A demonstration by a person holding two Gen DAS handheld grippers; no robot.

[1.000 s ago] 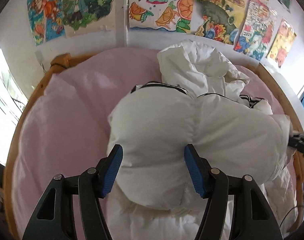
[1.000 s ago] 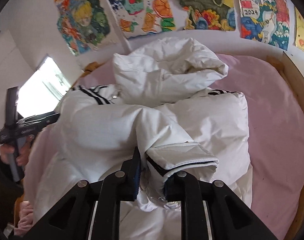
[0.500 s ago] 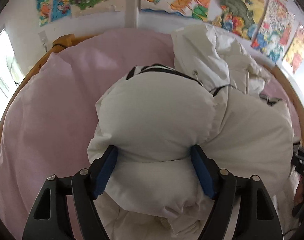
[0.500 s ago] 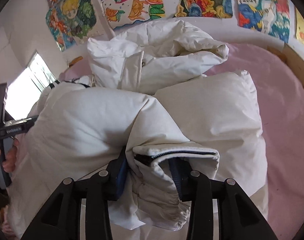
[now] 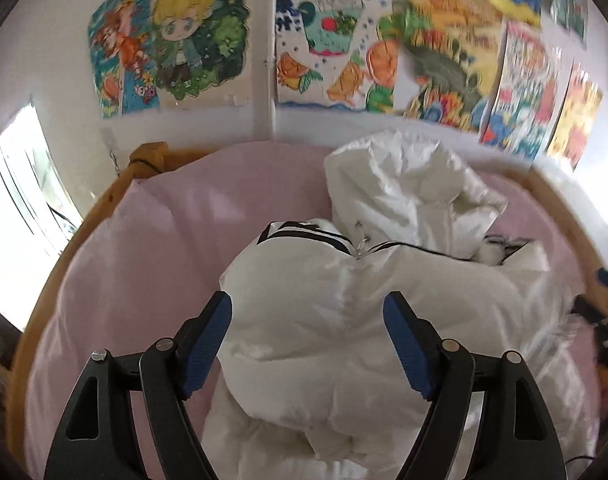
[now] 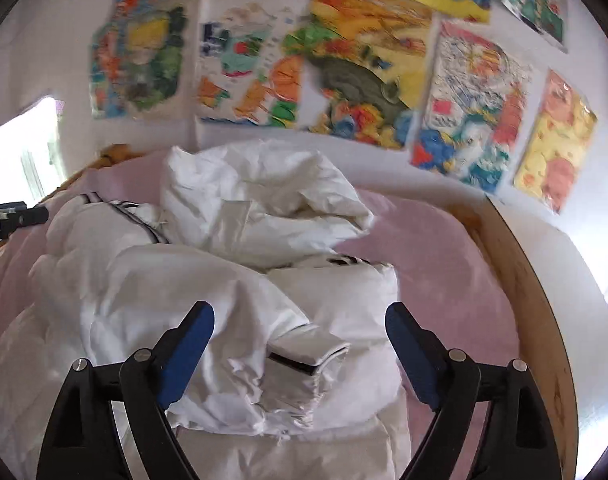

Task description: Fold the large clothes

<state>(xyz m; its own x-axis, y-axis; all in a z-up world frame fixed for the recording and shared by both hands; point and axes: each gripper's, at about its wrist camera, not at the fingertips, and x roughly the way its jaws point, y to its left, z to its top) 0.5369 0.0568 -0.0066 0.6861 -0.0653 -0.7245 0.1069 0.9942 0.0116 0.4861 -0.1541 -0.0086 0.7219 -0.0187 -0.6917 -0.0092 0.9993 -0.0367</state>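
The jacket [image 5: 344, 320] is puffy white cloth with a slight sheen — creased at lower centre. The sheet [image 5: 143, 260] is matt pink fabric; the bed frame [image 6: 532, 320], right, smooth wood. Glossy paper drawings [image 6: 364, 68] line the top.

No readable text is offered anywhere ahead of the claws. The drawings [image 6: 344, 68] pinned to the wall [image 5: 43, 40] well beyond the fingertips are smeared by blur, so any lettering or numbers on them cannot be made out. The white padded jacket [image 6: 231, 292] lying just past the pads is marked only with dark stripes, and no label or brand can be read on it.
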